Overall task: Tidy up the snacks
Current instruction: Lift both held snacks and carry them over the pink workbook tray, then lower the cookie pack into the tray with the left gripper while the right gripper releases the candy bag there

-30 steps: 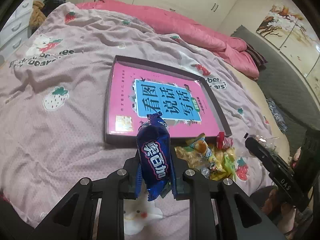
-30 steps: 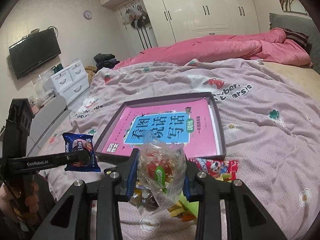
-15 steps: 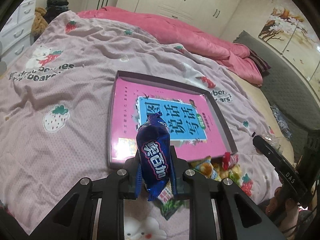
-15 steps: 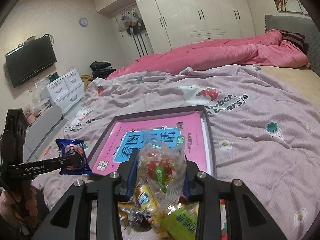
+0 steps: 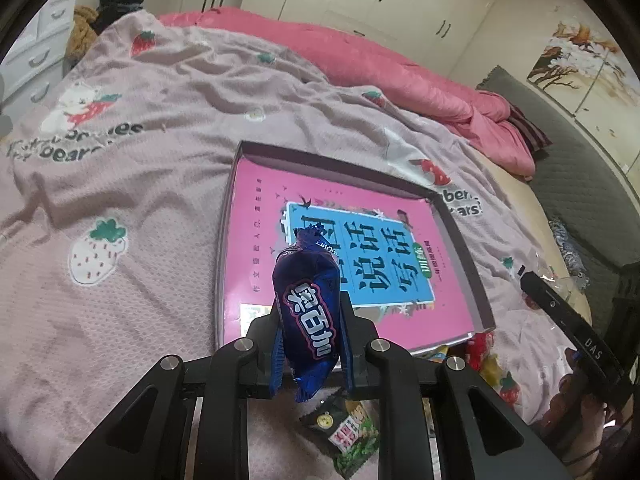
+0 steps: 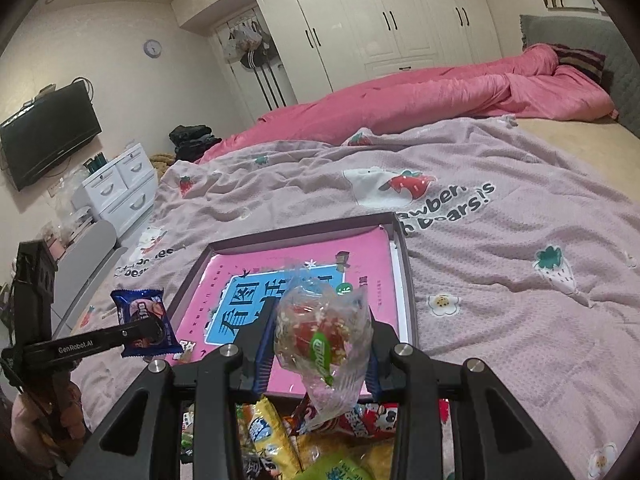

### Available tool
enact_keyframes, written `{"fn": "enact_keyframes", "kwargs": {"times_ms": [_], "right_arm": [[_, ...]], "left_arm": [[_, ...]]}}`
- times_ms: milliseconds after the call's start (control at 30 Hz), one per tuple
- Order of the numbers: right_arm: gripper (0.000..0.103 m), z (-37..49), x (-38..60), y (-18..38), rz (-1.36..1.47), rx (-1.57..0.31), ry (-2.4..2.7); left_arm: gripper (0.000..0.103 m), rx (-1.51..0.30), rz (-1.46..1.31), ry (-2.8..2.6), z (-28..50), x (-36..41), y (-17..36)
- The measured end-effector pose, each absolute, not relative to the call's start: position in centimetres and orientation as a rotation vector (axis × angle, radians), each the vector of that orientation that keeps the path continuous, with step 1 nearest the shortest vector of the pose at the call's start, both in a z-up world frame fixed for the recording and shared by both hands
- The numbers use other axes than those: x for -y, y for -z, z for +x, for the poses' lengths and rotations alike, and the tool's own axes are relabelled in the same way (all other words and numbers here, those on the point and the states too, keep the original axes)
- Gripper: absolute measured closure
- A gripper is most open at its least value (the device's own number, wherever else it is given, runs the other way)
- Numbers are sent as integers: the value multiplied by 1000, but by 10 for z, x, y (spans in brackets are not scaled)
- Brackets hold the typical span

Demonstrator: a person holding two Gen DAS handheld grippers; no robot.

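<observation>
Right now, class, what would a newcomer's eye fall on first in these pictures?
The bright pink tray lying on the strawberry-print blanket. In front of it, each gripper's jaws pinch a snack: the left gripper a dark blue packet, the right gripper a clear bag.

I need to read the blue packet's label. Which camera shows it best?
The left wrist view: the blue snack packet fills the centre, clamped in the left gripper, label facing the camera. The right wrist view shows it small, partly behind a finger.

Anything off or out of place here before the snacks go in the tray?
The tray already has a pink book lying flat in it, filling most of the floor. The loose snack pile sits on the blanket at its near edge. Nothing is spilled or damaged.
</observation>
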State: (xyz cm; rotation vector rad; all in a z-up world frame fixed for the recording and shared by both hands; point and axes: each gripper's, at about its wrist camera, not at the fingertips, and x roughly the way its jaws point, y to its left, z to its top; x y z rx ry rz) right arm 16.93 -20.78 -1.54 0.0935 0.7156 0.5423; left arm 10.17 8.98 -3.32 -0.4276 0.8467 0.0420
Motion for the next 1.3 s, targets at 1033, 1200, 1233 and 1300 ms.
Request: {"fn": "enact_keyframes", "kwargs": {"times_ms": [1033, 1200, 1233, 1300], "right_arm": [[65, 209, 187, 77, 65, -945, -542], [65, 211, 187, 85, 61, -978, -527], [65, 212, 187, 85, 60, -981, -522], [65, 212, 187, 85, 55, -981, -516]], "left_arm": [[80, -911, -337, -32, 124, -75, 59], [80, -915, -348, -23, 124, -75, 60], [80, -916, -349, -20, 124, -75, 60], [80, -917, -352, -12, 124, -74, 60]]}}
